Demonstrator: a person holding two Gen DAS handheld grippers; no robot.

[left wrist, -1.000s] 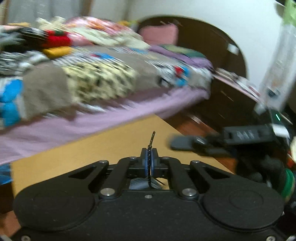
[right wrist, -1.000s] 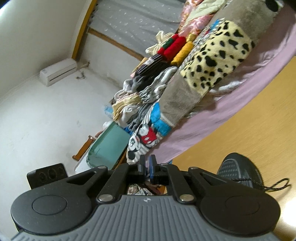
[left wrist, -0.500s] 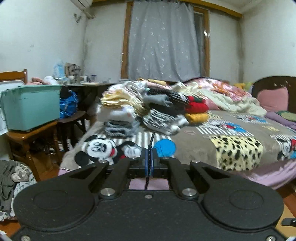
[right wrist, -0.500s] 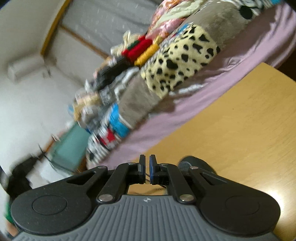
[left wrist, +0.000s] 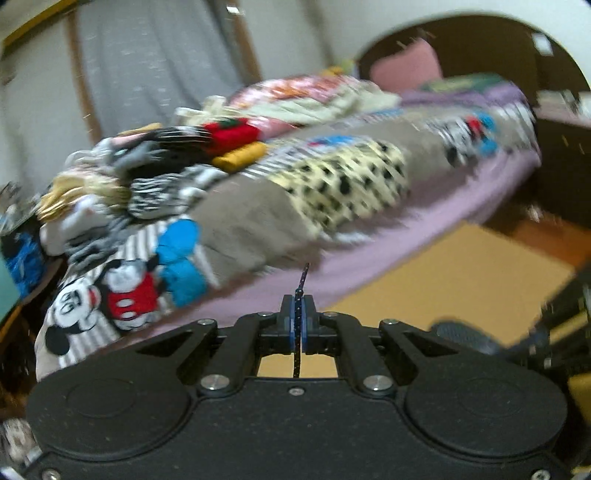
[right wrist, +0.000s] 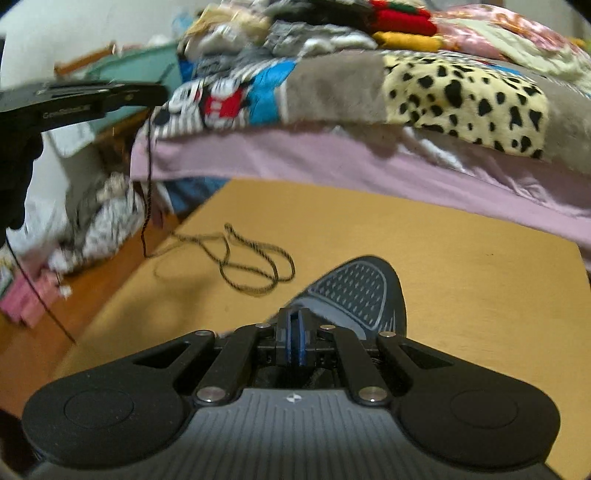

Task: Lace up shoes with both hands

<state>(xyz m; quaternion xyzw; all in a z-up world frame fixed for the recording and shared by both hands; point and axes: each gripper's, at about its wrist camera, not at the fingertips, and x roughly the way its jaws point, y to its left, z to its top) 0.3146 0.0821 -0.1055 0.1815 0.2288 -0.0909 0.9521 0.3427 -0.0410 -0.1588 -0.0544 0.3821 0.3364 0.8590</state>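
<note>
My left gripper (left wrist: 297,321) is shut on a dark speckled shoelace (left wrist: 303,275), whose tip sticks up past the pads. In the right wrist view the left gripper (right wrist: 160,95) hangs high at the upper left. The shoelace (right wrist: 147,166) drops from it and lies in loose loops (right wrist: 251,266) on the wooden table (right wrist: 461,295). A dark grey shoe (right wrist: 354,288) rests on the table with its toe pointing away. My right gripper (right wrist: 295,334) is shut just above the shoe's near part, and I see nothing between its pads. The shoe's eyelets are hidden under it.
A bed (right wrist: 369,158) with a lilac sheet and piles of folded clothes (right wrist: 388,22) runs along the table's far edge. A teal bin (right wrist: 140,70) and floor clutter (right wrist: 103,221) lie off the table's left edge. A dark headboard (left wrist: 480,55) stands at the right.
The left wrist view swung from the window and bin back to the bed and table, lace still gripped. The right gripper rolled level and tipped down over the shoe, bringing the lace loops into view.
</note>
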